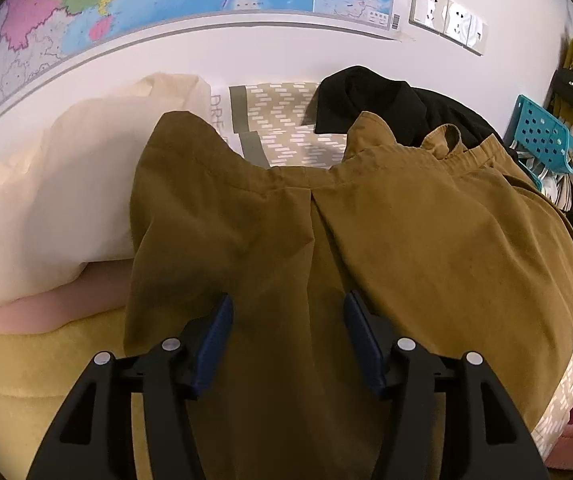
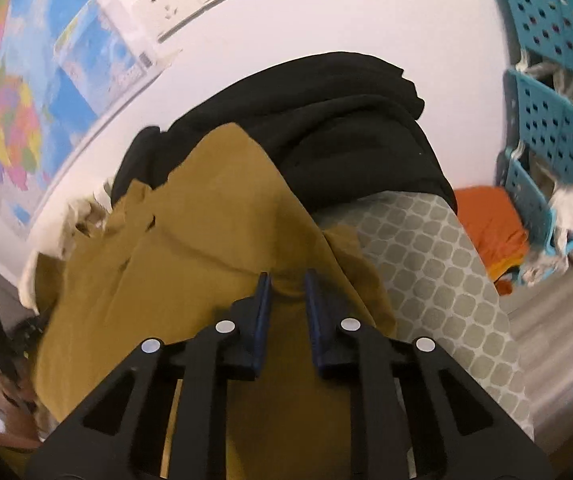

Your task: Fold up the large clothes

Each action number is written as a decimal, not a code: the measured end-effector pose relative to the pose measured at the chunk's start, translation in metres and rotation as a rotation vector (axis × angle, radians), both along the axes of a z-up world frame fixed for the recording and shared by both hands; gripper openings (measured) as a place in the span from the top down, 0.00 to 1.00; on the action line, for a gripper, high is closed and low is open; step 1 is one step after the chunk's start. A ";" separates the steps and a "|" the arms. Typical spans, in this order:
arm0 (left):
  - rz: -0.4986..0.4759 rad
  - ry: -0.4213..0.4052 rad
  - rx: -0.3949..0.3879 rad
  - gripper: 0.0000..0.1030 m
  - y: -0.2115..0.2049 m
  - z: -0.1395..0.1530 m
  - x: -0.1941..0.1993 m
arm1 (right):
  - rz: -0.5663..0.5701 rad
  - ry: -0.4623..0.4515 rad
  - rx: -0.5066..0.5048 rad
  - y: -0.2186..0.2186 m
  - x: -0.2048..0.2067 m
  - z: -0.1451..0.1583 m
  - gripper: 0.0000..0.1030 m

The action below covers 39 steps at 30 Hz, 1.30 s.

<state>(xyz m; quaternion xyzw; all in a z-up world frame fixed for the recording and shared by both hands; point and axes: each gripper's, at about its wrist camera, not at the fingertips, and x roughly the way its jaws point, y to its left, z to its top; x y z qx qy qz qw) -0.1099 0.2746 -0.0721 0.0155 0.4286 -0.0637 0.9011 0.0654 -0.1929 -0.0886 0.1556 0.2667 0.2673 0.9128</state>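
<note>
Mustard shirt [image 1: 366,240] spread over bed, collar end against black garment [image 1: 386,108]; soft, limp, light, likely to drag and crease, best taken at hem corners or shoulder seams; left gripper [image 1: 288,304] parted wide, empty, above cloth; right gripper [image 2: 286,280] narrowed around a fold, contact unclear.

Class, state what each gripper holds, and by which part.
Left gripper: open, holding nothing. Right gripper: pinches a raised fold of the mustard garment.

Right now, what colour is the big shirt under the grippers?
Mustard brown shirt, clearest in the left wrist view.
</note>
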 end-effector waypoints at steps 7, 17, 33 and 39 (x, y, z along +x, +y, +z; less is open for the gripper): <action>-0.035 -0.043 -0.001 0.39 0.003 0.014 -0.029 | 0.023 -0.087 0.040 -0.020 -0.054 0.016 0.60; -0.010 0.003 -0.028 0.30 0.025 -0.004 -0.056 | 0.031 -0.019 0.049 -0.026 -0.063 -0.023 0.75; 0.005 0.033 -0.279 0.27 0.074 0.009 -0.125 | 0.092 0.032 0.204 -0.043 -0.128 -0.030 0.29; -0.073 0.082 -0.327 0.27 0.056 -0.004 -0.132 | 0.108 0.116 0.255 -0.041 -0.136 -0.053 0.29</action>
